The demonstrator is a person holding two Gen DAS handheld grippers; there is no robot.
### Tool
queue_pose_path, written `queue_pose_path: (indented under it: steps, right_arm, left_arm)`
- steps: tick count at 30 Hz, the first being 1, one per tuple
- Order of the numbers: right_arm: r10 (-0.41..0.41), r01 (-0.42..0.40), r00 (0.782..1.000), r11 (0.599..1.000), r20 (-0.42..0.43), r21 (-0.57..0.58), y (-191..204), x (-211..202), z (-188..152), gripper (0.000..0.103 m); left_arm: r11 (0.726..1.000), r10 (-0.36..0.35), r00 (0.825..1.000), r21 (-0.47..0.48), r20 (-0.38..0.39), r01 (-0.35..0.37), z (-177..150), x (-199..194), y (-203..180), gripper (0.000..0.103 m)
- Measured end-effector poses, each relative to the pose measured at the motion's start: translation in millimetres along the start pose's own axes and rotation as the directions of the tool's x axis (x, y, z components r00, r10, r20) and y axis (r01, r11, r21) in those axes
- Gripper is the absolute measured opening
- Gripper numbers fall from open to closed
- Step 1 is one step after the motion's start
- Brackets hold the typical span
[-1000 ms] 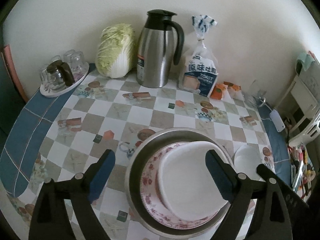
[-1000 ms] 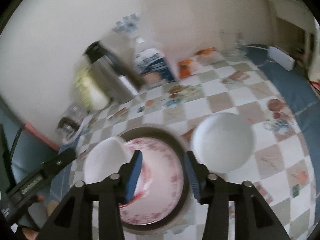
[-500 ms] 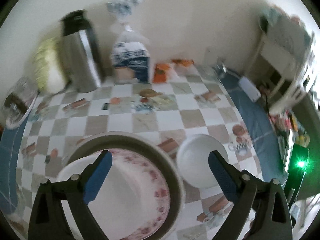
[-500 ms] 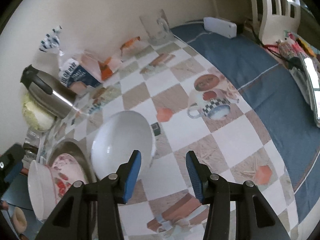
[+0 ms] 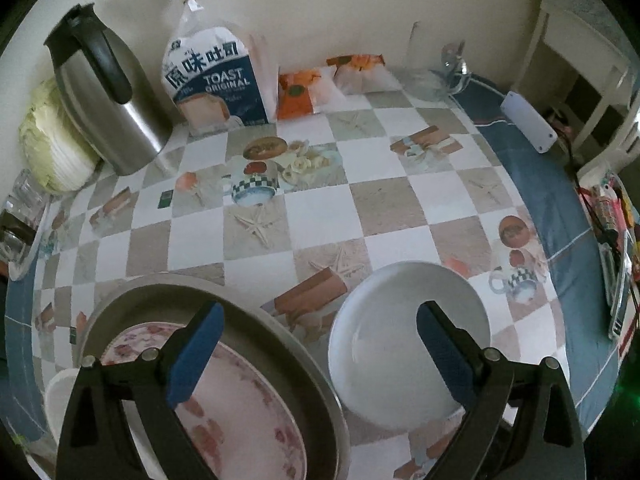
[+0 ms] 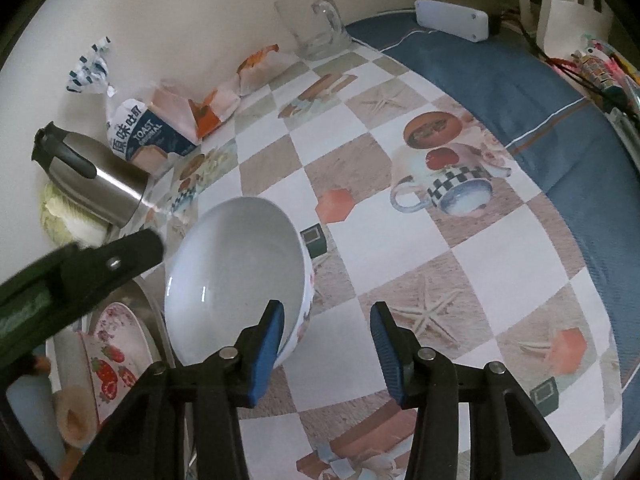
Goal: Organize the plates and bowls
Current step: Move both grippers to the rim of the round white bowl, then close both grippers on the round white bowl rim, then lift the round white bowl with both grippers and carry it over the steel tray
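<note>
Left gripper [image 5: 316, 346]: jaws spread wide, just opened further, holding nothing; one blue pad above the metal basin, the other above the white bowl
Right gripper [image 6: 326, 346]: jaws about half apart, narrowing a little, gripping nothing; left pad over the near rim of the white bowl, right pad over bare worktop
White bowl [image 6: 236, 276]: empty, upright on the worktop, just beside the metal basin
Metal basin [image 5: 280, 332]: on the worktop left of the bowl, with the floral plate inside
Floral plate [image 5: 240, 408]: pink-patterned, lying in the basin; a white dish edge at its left, partly hidden
Worktop [image 5: 320, 208]: chequered cloth with a blue border
Back row by the wall: cabbage [image 5: 48, 156], steel jug [image 5: 108, 108], toast bag [image 5: 216, 80], orange packets [image 5: 296, 94], glass mug [image 6: 310, 26]
</note>
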State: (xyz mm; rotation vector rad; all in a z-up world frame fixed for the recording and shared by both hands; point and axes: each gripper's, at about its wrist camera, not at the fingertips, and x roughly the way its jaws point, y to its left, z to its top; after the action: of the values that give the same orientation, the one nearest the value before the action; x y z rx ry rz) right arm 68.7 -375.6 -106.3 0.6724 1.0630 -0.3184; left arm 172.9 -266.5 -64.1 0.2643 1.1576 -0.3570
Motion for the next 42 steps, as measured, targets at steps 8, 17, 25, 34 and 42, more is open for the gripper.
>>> queue_pose_path:
  steps: [8, 17, 25, 34, 42]
  right_arm:
    - [0.048, -0.048, 0.999, 0.998, 0.014, -0.029, 11, 1, -1, 0.017]
    - [0.018, -0.022, 0.998, 0.998, 0.059, 0.057, -22, -9, 4, 0.007]
    - [0.041, -0.047, 0.998, 0.992, 0.055, 0.116, -49, -20, 3, 0.007]
    - [0.031, -0.034, 0.999, 0.987, 0.026, 0.158, -62, -31, -3, 0.008]
    - [0.035, -0.040, 0.999, 0.987, 0.033, 0.158, -65, -46, -6, 0.011]
  left_arm:
    - [0.999, -0.021, 0.999, 0.026, -0.038, 0.022, -3, 17, -13, 0.095]
    - [0.994, -0.064, 0.996, 0.079, -0.068, 0.069, -14, 20, -33, 0.072]
    - [0.985, -0.092, 0.987, 0.133, -0.135, 0.110, -43, 33, -55, 0.012]
    - [0.976, -0.202, 0.967, 0.054, -0.153, 0.213, -52, 33, -49, 0.010]
    - [0.975, -0.208, 0.965, 0.042, -0.158, 0.217, -54, 30, -44, 0.010]
